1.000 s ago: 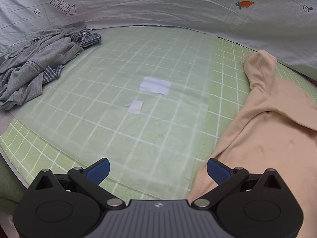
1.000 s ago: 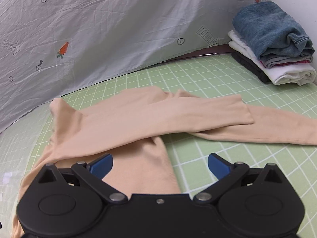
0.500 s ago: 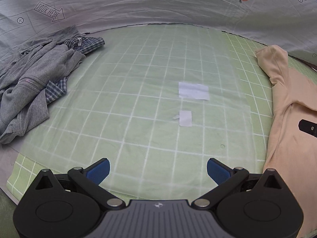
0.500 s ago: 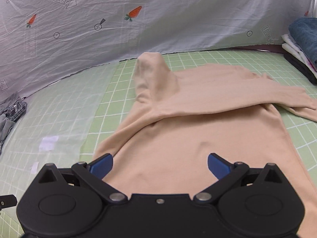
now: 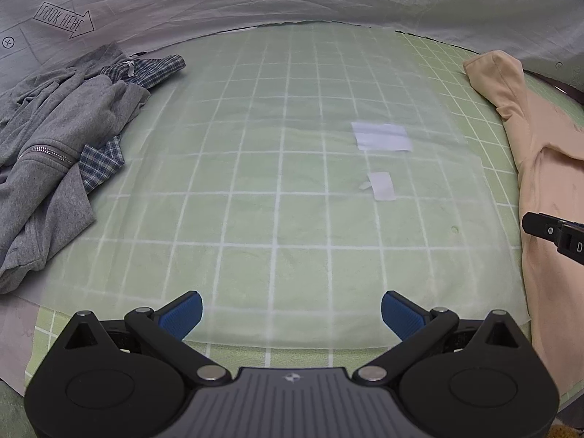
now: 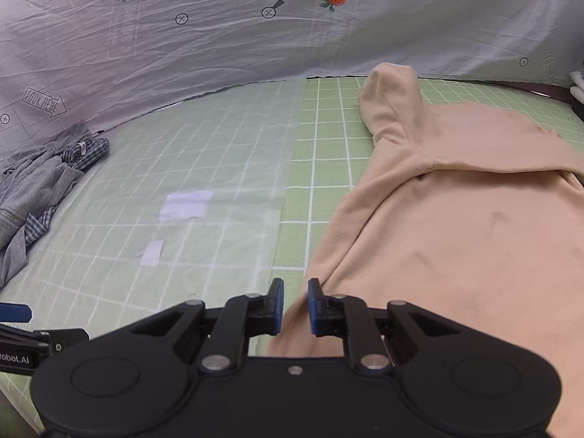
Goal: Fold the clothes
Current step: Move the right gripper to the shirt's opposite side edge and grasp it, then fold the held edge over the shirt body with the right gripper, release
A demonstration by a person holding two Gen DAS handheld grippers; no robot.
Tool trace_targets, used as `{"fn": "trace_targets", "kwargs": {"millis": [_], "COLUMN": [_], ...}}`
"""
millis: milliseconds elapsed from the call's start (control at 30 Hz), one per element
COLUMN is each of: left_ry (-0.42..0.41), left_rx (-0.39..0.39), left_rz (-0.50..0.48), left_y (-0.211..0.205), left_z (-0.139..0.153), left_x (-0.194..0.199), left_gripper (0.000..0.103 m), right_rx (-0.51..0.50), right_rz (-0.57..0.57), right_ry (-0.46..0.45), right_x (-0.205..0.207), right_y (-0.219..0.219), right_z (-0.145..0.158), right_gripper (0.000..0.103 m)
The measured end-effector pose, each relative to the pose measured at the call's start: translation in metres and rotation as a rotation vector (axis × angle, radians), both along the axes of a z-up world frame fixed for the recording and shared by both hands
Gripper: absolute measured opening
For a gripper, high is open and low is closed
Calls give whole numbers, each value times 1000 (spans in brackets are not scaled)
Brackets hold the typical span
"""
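A peach turtleneck sweater [image 6: 456, 237] lies spread on the green grid mat [image 6: 328, 168], collar pointing to the back. My right gripper [image 6: 295, 306] is at the sweater's left edge; its jaws are closing, nearly together, with the fabric edge between the blue pads. In the left wrist view the same sweater [image 5: 547, 168] runs along the right side, and a black part of the right gripper [image 5: 554, 233] sticks in over it. My left gripper [image 5: 292, 314] is open over a pale translucent sheet [image 5: 273, 182], with nothing between its fingers.
A heap of a grey zip jacket [image 5: 51, 153] and a plaid shirt [image 5: 153, 69] lies at the left. Two white paper patches [image 5: 381, 137] sit under the translucent sheet. A printed grey cloth backdrop [image 6: 255, 36] closes the back. The left gripper's blue pad [image 6: 14, 314] shows at the right wrist view's left edge.
Both grippers have slid left across the mat. The right gripper's jaws went from wide open to nearly together at the sweater's left edge. The left gripper stayed open.
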State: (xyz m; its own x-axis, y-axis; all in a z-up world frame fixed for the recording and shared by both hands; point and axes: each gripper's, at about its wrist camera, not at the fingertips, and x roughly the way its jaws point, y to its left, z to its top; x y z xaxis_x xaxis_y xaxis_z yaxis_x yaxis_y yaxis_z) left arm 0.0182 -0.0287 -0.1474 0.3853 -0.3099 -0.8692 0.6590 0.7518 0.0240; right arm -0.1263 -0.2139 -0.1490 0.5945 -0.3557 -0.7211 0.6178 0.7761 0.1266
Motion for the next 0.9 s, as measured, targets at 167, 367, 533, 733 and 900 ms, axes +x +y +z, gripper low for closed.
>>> {"fn": "trace_targets", "kwargs": {"millis": [167,367,533,733,900], "left_ry": [5,13,8,3,-17], "left_rx": [-4,-23,-33,-39,-31], "left_rz": [8,25,12,-9,-45], "left_y": [10,16,13,2,-10], "left_z": [-1,0,1,2,4], "left_x": [5,9,8,6,-3], "left_gripper": [103,103,103,103,103], "right_rx": [8,17,52,83,94], "right_rz": [-21,-20,-38,-41,-31], "right_ry": [42,82,54,18,-34], "right_x": [7,10,4,-6,-16], "right_y": [4,7,0,-6,-11], "right_z": [-5,-8,-8,-6,-1], "right_gripper": [15,16,4,3,2]}}
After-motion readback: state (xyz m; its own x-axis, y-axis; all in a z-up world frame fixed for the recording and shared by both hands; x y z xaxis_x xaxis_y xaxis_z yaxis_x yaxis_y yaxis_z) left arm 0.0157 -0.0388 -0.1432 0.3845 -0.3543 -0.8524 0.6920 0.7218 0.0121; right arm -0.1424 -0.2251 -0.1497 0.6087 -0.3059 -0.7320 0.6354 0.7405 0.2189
